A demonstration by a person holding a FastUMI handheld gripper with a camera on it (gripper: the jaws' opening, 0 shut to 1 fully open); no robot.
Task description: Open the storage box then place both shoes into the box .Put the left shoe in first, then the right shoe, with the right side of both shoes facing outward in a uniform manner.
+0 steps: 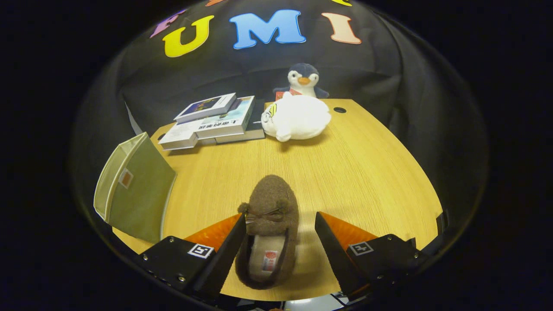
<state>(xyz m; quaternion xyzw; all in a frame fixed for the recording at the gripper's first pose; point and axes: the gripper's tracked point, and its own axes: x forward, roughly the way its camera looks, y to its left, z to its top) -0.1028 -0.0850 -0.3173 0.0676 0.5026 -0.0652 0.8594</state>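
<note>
A brown fuzzy slipper [270, 229] lies on the wooden table [354, 172], toe pointing away from me, its heel opening with a light lining between my fingers. My gripper [281, 224] is open around it: one finger touches or nearly touches the slipper's side, while the other stands apart with bare table in the gap. An olive-green fabric storage box [136, 190] sits at the table's near left corner, well left of the fingers; its lid or flap looks raised, and I cannot see inside it.
A stack of books [214, 121] lies at the back left of the table. A white plush toy [298, 117] rests beside them, with a penguin plush [303, 81] behind it at the far edge. The table's curved right edge is close.
</note>
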